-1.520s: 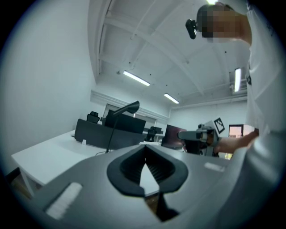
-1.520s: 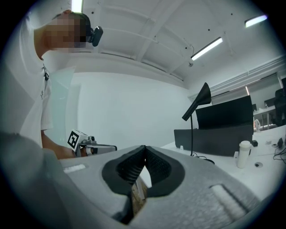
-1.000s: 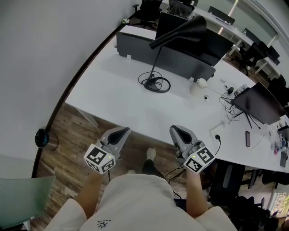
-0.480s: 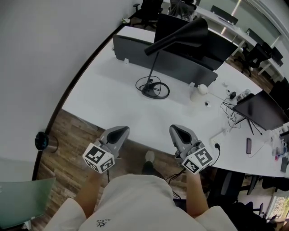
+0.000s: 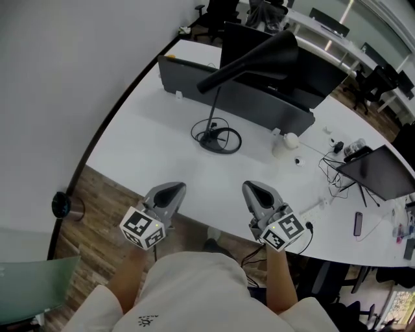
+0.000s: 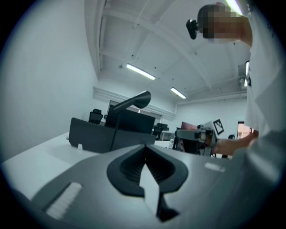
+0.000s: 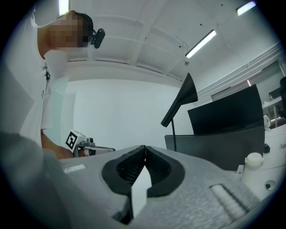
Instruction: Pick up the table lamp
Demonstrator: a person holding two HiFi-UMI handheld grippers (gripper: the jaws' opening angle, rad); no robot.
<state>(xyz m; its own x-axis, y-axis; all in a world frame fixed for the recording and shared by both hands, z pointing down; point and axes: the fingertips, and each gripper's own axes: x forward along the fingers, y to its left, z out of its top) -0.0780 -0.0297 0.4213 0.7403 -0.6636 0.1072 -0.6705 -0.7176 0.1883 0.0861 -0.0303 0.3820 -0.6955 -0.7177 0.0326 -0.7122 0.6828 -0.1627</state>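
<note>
Where floor (image 5: 97, 214) meets wall (image 5: 58, 78), white desk (image 5: 149, 142), table lamp (image 5: 259, 57), perhaps chairs (image 5: 214, 13) beyond.

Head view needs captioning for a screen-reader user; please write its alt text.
A black table lamp stands on a white desk in front of a dark divider. At the desk's edge, the person's left gripper and right gripper are shut and empty.

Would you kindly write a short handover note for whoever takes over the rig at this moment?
Left gripper: shut, empty, near the front edge of the white table.
Right gripper: shut, empty, alongside it.
Table lamp: upright on the table ahead of both grippers, cable looped at its base, untouched.
Done: nothing yet.
Left: open a gripper, reach the lamp, probably at its stem, grip and lift.
</note>
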